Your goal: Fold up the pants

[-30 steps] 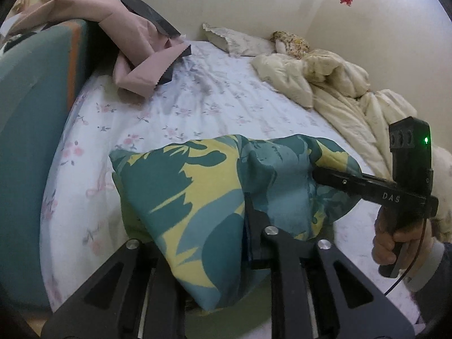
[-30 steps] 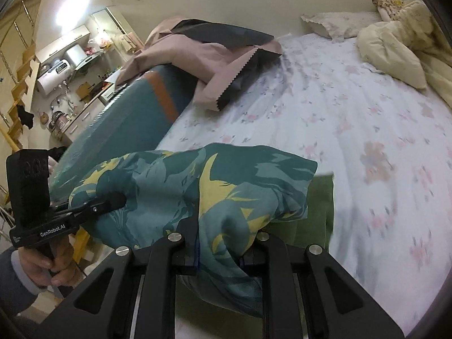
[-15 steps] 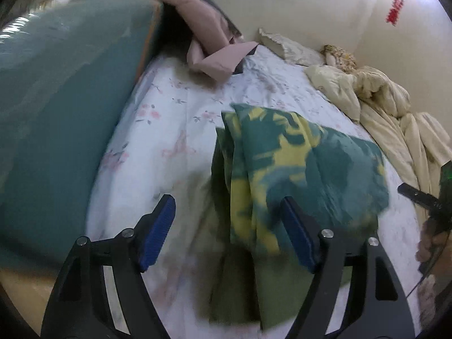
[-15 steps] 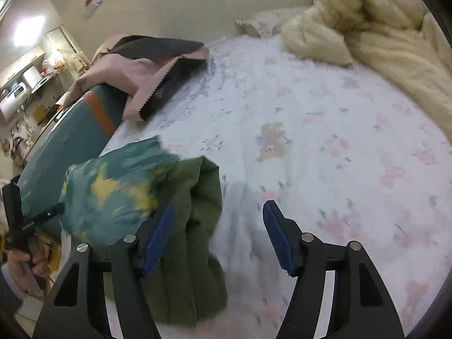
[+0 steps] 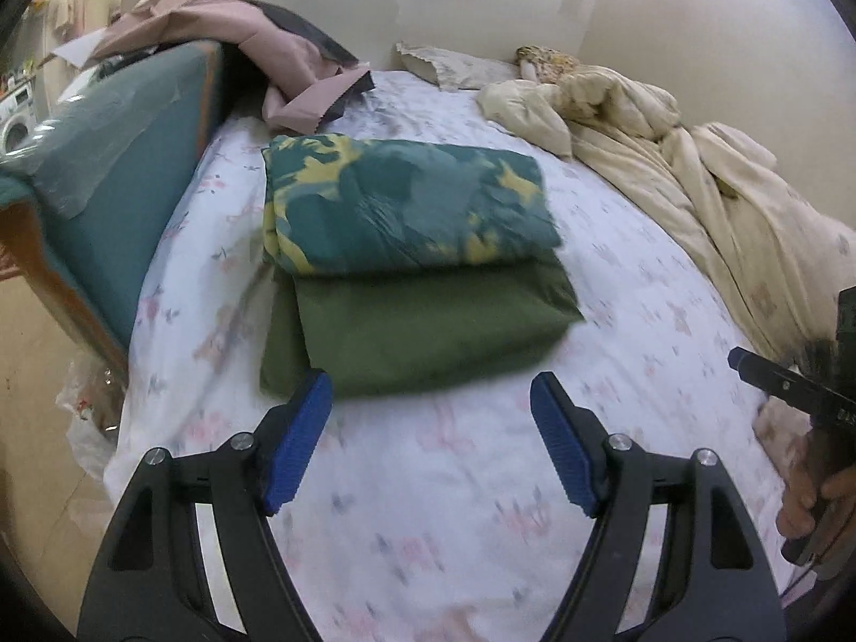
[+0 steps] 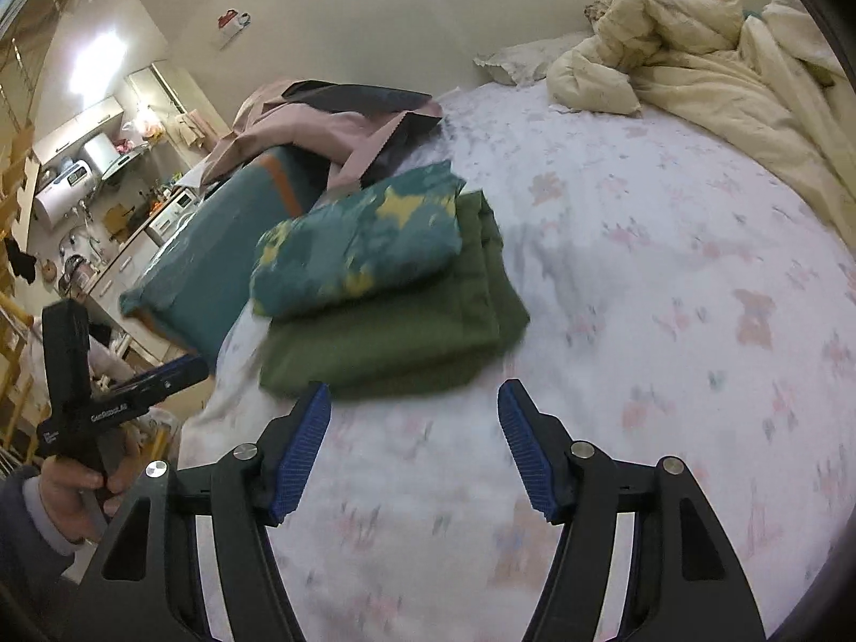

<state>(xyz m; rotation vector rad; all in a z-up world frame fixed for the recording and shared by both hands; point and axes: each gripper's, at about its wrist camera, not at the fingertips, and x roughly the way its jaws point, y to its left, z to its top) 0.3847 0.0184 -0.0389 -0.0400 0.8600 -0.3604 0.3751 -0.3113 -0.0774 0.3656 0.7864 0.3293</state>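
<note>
Ahead of the left hand-held gripper (image 5: 430, 449), whose blue pads stand wide apart with nothing between them, the patterned teal-and-yellow pants (image 5: 406, 208) now lie folded on a folded green garment (image 5: 428, 331); a second ago both tools were clamped on that printed cloth in the air, so the folded bundle has been set down and let go, and the fold looks finished. Left of this tool the bed sheet (image 5: 428, 508) ends at its edge beside a teal cushion (image 5: 123, 187), so room there is short, while to the right the sheet runs open up to the cream duvet (image 5: 695, 176). Before the right hand-held gripper (image 6: 414, 452), likewise released and empty, the same stack sits ahead and to the left, its green layer just beyond the left pad. Right of this tool lies a broad stretch of bare sheet; left of it the mattress edge drops away near the other tool's handle (image 6: 69, 369).
</note>
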